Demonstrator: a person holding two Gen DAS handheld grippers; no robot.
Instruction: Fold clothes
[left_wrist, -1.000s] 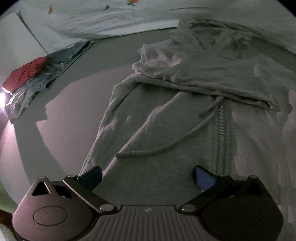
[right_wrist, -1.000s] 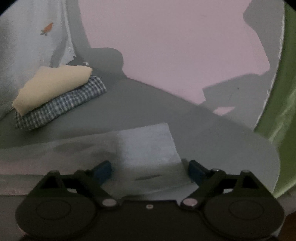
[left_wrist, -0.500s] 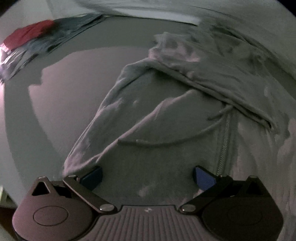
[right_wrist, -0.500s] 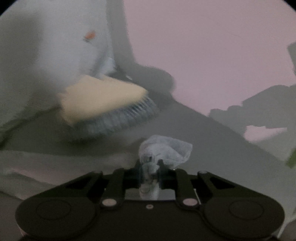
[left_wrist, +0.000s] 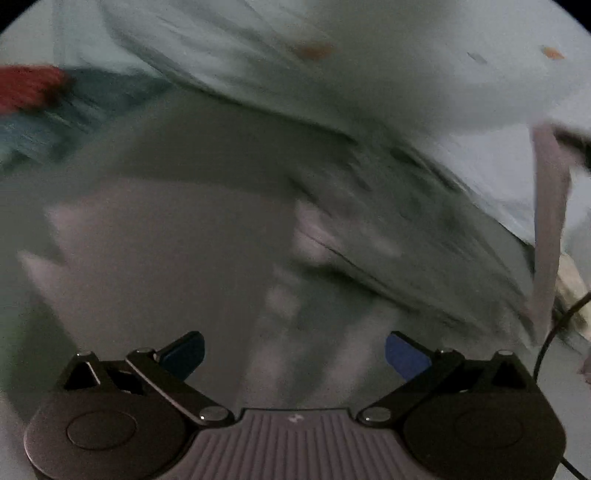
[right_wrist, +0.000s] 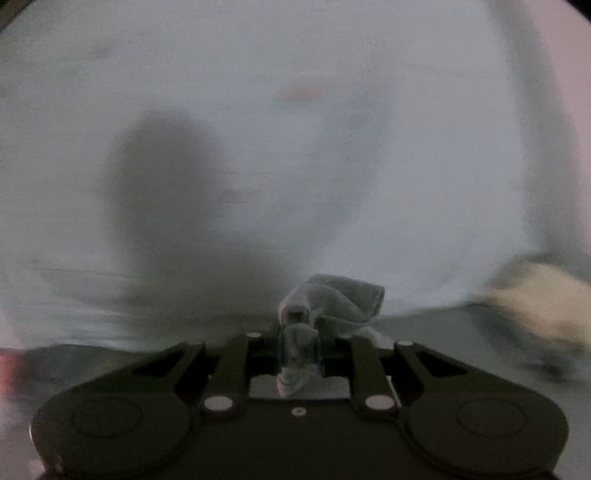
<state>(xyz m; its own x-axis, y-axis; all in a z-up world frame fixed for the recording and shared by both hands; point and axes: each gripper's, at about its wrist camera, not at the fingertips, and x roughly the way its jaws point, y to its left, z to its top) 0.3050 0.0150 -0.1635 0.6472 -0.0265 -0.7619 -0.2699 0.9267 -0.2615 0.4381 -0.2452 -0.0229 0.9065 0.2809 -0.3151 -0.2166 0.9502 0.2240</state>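
Your right gripper (right_wrist: 299, 345) is clamped on a bunched grey sleeve end (right_wrist: 332, 301) of the hoodie (left_wrist: 388, 236), the cloth puffing out above the closed jaws, a hold that looks meant to carry that sleeve across the body for the first fold. Your left gripper (left_wrist: 294, 352) hangs with jaws wide and nothing between its blue pads (left_wrist: 406, 356), low over the near part of the garment, likely ready to pin or take the other side. The hoodie lies spread on the grey bed surface (left_wrist: 155, 206), running toward the far right edge, where a pale strip of cloth (left_wrist: 550, 236) rises, probably the lifted sleeve. Both views are heavily smeared. A second ago your right jaws stood open over the flat cuff; half a second ago they had closed on it, and since then the folded yellow pile (right_wrist: 543, 299) has slid from left to the right edge of that view. Your left view has swung off the zipper and drawstring toward the white carrot-print bedding (left_wrist: 424, 74)
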